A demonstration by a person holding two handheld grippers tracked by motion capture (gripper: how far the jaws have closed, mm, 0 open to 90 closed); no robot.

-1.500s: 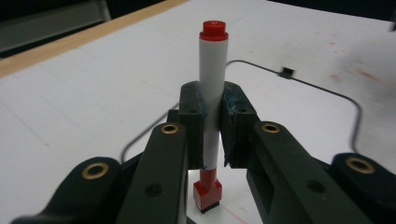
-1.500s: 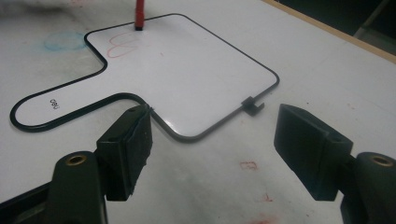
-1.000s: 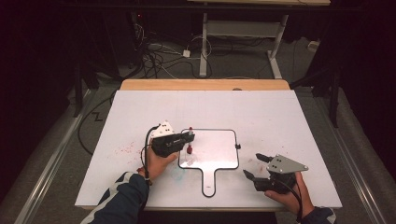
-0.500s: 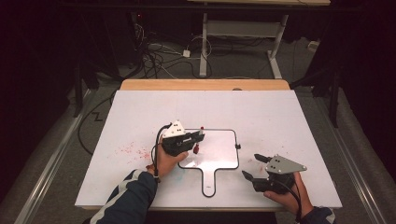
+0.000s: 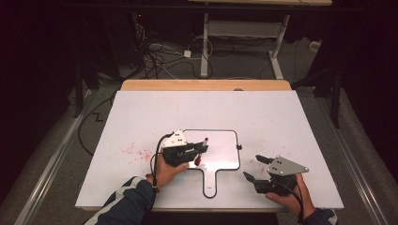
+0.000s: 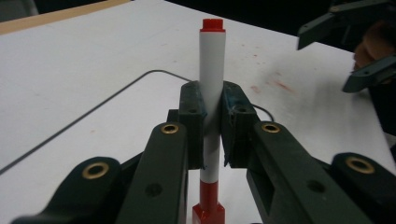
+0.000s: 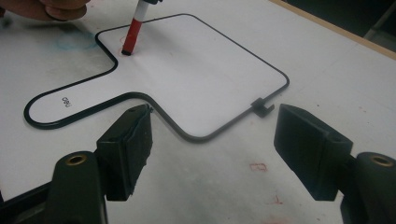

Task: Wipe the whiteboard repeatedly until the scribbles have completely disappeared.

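The red-capped marker [image 6: 211, 93] was clamped between the fingers [image 6: 192, 122] of the left gripper [image 5: 201, 151], its long axis crossing them nearly upright and its tip set down on the small handled whiteboard [image 5: 220, 150] directly below. The right gripper [image 5: 257, 168] was held released and empty over the surface [image 5: 141, 117], well apart from the marker, with the whiteboard's edge just ahead of its fingers.

Black fingers [image 6: 236, 121], brass-ringed screw holes

Bright table [image 5: 141, 117] amid dark surroundings; soft, grainy focus.
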